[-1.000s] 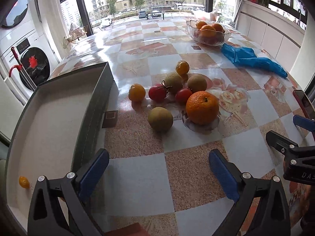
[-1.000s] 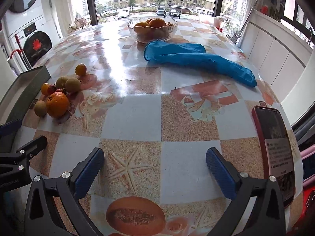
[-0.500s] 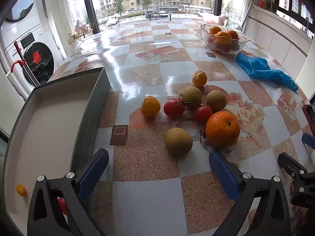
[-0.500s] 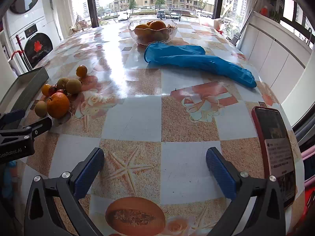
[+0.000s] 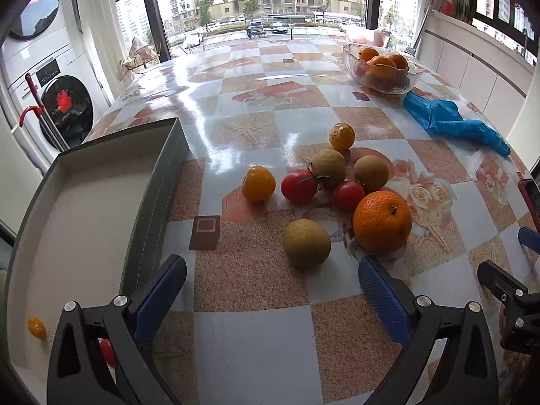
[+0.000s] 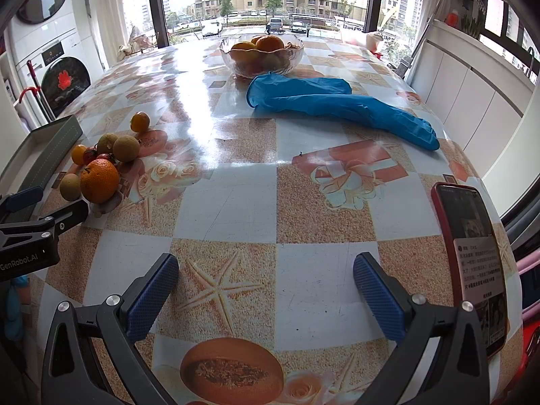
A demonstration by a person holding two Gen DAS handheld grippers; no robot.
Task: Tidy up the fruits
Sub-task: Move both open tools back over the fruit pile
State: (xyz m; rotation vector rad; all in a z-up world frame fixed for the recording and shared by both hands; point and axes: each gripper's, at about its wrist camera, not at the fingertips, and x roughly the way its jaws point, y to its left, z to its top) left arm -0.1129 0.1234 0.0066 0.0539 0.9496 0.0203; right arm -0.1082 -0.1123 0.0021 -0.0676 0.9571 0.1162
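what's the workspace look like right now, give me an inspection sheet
surface: table under a glossy checkered cloth with starfish and fruit prints.
job's things: loose pile of fruit: large orange, three brownish-green round fruits, two red tomatoes, two small orange-yellow fruits. Grey tray to their left holds one small yellow fruit; something red shows behind a finger. Glass bowl of oranges at the far end.
clutter: blue gloves; red-cased phone, screen lit, at the right edge.
grippers: left gripper open, empty, just short of the pile; right gripper open, empty, over bare cloth.
cables: nothing seen.
surroundings: washing machine, windows, white cabinets.
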